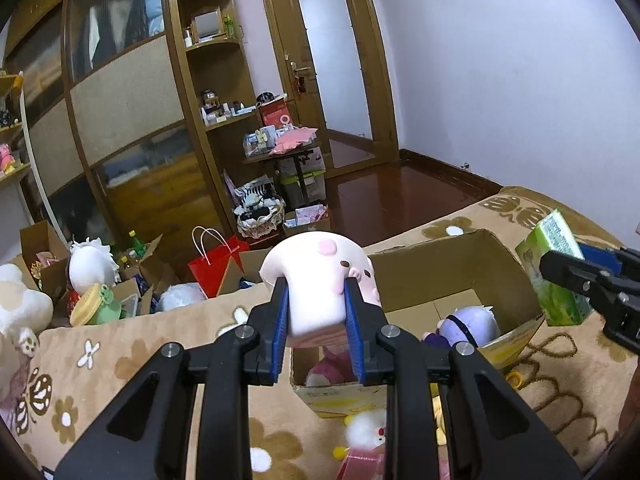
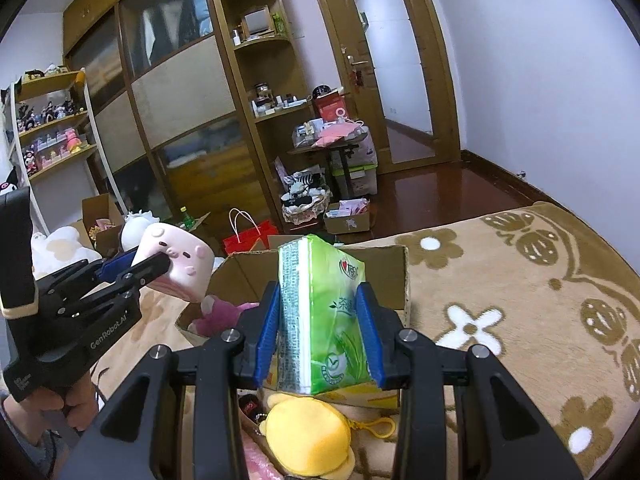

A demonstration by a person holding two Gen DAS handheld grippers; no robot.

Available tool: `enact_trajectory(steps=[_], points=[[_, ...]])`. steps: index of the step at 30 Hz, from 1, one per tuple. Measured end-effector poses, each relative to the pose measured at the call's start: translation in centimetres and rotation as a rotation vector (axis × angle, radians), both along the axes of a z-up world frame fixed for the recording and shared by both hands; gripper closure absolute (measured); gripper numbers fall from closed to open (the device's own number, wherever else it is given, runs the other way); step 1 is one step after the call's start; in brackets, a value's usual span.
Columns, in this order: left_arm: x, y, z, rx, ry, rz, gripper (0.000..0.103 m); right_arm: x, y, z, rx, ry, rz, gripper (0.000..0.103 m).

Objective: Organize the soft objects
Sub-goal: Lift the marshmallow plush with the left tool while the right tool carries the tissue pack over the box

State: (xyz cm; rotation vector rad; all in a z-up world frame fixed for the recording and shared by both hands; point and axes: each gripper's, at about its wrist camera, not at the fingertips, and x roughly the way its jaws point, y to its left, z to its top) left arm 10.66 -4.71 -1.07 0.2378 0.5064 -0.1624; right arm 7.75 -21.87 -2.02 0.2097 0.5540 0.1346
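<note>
My left gripper (image 1: pixel 316 284) is shut on a pink-and-white marshmallow plush (image 1: pixel 320 272), held up over the near side of an open cardboard box (image 1: pixel 460 264) on the bed. The right wrist view shows that same plush (image 2: pixel 176 264) in the left gripper (image 2: pixel 154 262) at the left. My right gripper (image 2: pixel 318 300) is shut on a green tissue pack (image 2: pixel 324 316), held upright in front of the box (image 2: pixel 392 272). In the left wrist view the tissue pack (image 1: pixel 552 260) and right gripper (image 1: pixel 560 266) are at the right edge. Inside the box lie a purple-white plush (image 1: pixel 472 324) and a pink plush (image 1: pixel 328 368).
A yellow round plush pouch (image 2: pixel 308 436) and a white-and-pink plush (image 1: pixel 366 432) lie on the flowered brown blanket (image 2: pixel 520 320) below the grippers. Beyond the bed, a red paper bag (image 1: pixel 216 268), open cartons and white plushes (image 1: pixel 90 266) crowd the floor by the wardrobe.
</note>
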Motion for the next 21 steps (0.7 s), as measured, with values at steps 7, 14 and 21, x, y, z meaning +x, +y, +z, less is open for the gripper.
enact_trajectory(steps=[7, 14, 21], points=[[1.1, 0.2, -1.3, -0.041, 0.046, -0.014, 0.078, 0.9, 0.9, -1.1, -0.011, 0.02, 0.028, 0.063], [1.3, -0.6, -2.2, -0.012, 0.052, -0.031, 0.077, 1.9, 1.7, -2.0, -0.023, 0.038, 0.061, 0.063], [1.0, -1.4, -2.3, -0.021, 0.045, -0.08, 0.077, 2.4, 2.1, -1.9, -0.024, 0.025, 0.062, 0.063]])
